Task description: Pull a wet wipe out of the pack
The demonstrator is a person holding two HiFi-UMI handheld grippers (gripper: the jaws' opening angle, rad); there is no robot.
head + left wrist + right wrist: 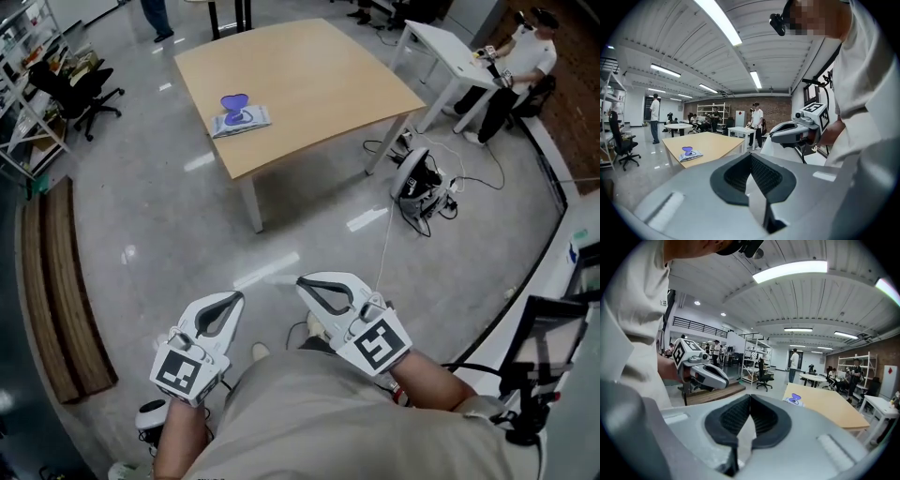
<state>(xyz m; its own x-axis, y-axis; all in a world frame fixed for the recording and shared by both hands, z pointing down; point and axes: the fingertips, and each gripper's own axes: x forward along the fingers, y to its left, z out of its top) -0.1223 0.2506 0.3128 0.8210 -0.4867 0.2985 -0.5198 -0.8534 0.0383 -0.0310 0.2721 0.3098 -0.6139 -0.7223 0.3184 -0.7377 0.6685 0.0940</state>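
The wet wipe pack (240, 117), white with a purple lid, lies on the left part of a wooden table (309, 84), far ahead of me. It also shows small in the left gripper view as the pack (690, 154) and in the right gripper view as the pack (795, 400). Both grippers are held low near my body, well short of the table. The left gripper (232, 298) has its jaws closed together with nothing between them. The right gripper (304, 281) is likewise shut and empty. Each gripper view shows the other one: the right gripper (774, 135) and the left gripper (725, 381).
Grey floor lies between me and the table. A device with cables (419, 180) sits on the floor right of the table. A white table (446, 47) with a seated person (525, 56) is at the back right. An office chair (80, 89) and a wooden platform (61, 281) are at the left.
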